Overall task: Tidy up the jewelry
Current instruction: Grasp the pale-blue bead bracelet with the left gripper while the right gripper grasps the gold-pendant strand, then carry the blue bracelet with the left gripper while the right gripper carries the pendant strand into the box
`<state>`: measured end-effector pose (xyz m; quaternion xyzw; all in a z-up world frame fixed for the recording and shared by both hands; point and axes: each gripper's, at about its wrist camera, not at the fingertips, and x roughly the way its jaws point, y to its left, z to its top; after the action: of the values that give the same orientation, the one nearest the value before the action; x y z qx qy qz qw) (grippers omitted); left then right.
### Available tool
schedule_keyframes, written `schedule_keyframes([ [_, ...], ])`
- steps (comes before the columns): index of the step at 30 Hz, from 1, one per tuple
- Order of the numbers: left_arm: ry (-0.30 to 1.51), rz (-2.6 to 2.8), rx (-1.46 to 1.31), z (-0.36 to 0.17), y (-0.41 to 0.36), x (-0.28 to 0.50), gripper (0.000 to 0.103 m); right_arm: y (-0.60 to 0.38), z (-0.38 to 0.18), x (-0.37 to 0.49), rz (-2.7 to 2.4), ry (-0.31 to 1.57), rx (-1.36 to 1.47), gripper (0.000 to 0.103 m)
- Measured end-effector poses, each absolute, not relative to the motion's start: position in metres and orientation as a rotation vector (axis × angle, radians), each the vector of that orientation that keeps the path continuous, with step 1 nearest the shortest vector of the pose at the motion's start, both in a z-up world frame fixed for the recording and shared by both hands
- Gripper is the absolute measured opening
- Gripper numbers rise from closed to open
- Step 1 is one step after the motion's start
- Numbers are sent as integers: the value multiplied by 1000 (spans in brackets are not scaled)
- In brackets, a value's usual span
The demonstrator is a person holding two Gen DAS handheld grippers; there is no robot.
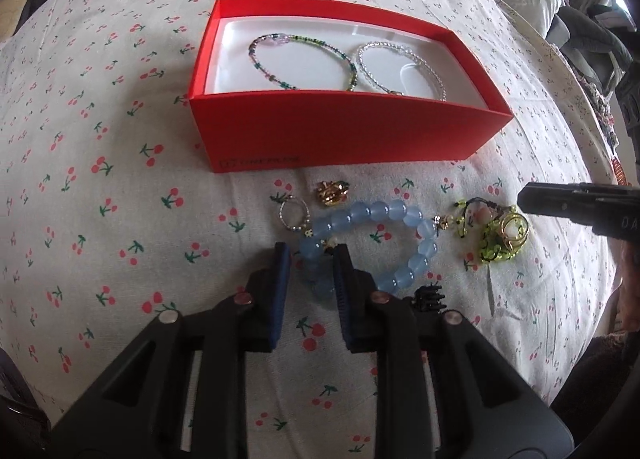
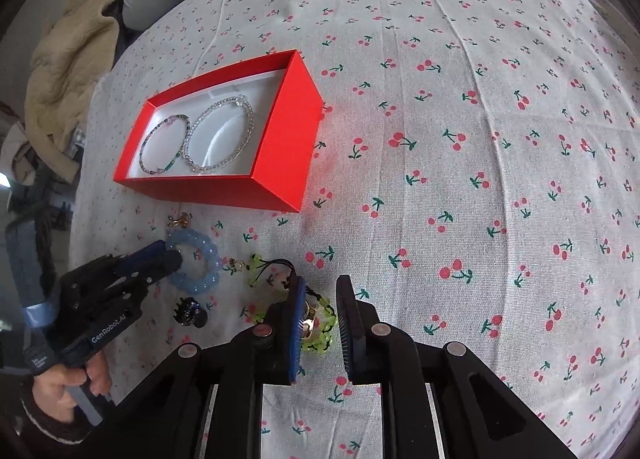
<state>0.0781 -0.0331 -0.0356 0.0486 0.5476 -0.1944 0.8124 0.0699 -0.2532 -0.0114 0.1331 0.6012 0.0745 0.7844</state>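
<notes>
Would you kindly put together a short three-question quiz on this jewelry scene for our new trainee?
1. True or false: the red box holds two bracelets.
2. Which piece lies between the left gripper's jaws: A) gold charm, B) blue bead bracelet, C) black hair claw?
3. Fill in: the right gripper is over the ___-green bead piece.

Key
1. True: a multicoloured one and a clear one.
2. B.
3. Yellow.

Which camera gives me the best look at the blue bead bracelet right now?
The left wrist view: the blue bead bracelet lies close ahead, nearly its whole loop visible, one side between the left claw's fingers. In the right wrist view it sits small near the left edge, partly covered by that claw.
</notes>
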Motion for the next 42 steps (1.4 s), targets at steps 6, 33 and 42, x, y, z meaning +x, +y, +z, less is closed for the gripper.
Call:
schedule_keyframes([
  [6, 1177, -413, 115, -33, -33, 77, 13, -248, 1, 72, 190, 1257, 267, 45],
  [33, 1186, -403, 29, -22, 12, 69, 13, -167, -24, 92, 195, 1297, -112, 13],
  [42, 1135, -429, -5, 1, 15, 60, 13, -187, 22, 72, 227, 1198, 11, 13],
])
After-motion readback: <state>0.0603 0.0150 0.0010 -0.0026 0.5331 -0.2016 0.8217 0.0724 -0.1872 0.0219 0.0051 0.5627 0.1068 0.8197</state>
